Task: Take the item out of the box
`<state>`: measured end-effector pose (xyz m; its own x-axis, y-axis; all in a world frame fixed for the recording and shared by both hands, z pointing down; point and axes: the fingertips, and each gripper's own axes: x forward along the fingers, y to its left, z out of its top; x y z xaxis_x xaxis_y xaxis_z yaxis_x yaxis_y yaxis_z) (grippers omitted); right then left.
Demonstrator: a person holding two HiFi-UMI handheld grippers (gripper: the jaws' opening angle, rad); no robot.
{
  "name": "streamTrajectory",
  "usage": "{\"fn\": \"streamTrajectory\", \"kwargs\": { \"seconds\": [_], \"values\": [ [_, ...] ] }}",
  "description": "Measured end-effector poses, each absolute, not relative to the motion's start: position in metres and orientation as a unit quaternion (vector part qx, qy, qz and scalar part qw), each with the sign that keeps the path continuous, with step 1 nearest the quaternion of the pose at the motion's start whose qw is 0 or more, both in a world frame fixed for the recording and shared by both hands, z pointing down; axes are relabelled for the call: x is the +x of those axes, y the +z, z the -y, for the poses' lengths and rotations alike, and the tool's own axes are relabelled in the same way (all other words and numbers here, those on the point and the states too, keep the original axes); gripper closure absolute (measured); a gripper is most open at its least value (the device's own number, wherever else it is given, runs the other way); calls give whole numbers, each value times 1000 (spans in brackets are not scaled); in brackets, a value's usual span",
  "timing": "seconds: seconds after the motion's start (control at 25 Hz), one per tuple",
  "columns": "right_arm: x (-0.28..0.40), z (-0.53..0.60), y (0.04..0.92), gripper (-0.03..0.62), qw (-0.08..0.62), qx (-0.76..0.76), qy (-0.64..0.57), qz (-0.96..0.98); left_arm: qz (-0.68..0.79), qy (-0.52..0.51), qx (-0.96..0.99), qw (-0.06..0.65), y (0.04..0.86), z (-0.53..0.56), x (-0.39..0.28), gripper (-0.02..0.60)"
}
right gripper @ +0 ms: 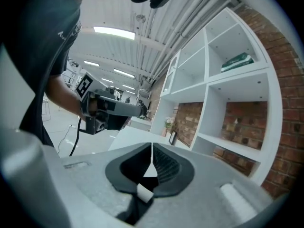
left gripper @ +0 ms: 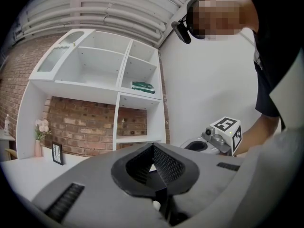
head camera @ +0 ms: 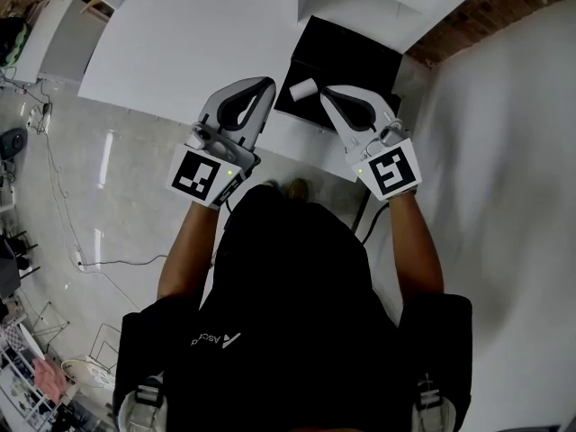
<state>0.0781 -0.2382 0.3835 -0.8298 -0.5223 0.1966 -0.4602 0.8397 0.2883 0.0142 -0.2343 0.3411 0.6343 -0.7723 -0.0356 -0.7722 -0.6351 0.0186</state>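
Note:
A black box (head camera: 346, 61) lies on the white table (head camera: 180, 52) in the head view. A small white roll (head camera: 302, 88) rests at the box's near left edge; whether it is inside or on the rim I cannot tell. My left gripper (head camera: 267, 85) hovers just left of the roll, with its jaws shut and nothing in them. My right gripper (head camera: 326, 94) hangs just right of the roll, also shut and holding nothing. In the left gripper view the fingertips (left gripper: 153, 147) meet, and in the right gripper view the fingertips (right gripper: 152, 147) meet too.
A white shelf unit (left gripper: 118, 80) stands against a brick wall (left gripper: 80, 122), with a small picture frame (left gripper: 57, 153) and flowers (left gripper: 40, 127) on the table below it. Cables (head camera: 54, 151) lie on the floor at the left. A white wall (head camera: 504, 196) runs along the right.

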Motion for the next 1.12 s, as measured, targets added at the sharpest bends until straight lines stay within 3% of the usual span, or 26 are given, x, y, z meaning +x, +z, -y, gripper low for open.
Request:
{"fn": "streamTrajectory", "kwargs": {
  "seconds": [0.32, 0.6, 1.12],
  "values": [
    [58, 255, 426, 540, 245, 188, -169, 936, 428, -17, 904, 14, 352, 252, 7, 583],
    [40, 259, 485, 453, 380, 97, -203, 897, 424, -15, 905, 28, 362, 257, -3, 583],
    [31, 274, 582, 399, 548, -41, -267, 792, 420, -18, 906, 47, 380, 258, -24, 583]
  ]
}}
